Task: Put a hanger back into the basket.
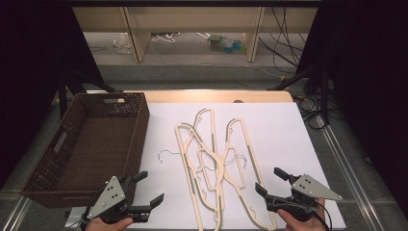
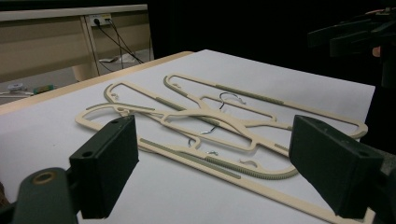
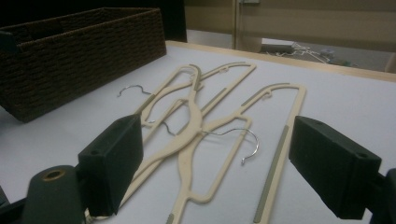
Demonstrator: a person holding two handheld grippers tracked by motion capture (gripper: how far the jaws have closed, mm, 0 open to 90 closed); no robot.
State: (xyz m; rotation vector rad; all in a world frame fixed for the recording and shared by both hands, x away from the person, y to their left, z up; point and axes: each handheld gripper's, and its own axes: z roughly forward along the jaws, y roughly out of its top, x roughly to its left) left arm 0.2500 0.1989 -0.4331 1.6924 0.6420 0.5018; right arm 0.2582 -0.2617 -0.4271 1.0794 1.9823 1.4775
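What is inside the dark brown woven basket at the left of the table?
The dark brown woven basket shows nothing inside in the high view, just its woven floor. The near wall hides a strip of that floor. The cream plastic hangers lie outside, on the white sheet.

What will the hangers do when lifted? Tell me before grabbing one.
The hangers look thin and flat, so probably light and fairly stiff. They lie overlapped with hooks interlaced, so lifting one may well drag others. Flat on the sheet, edges could be hard to pinch.
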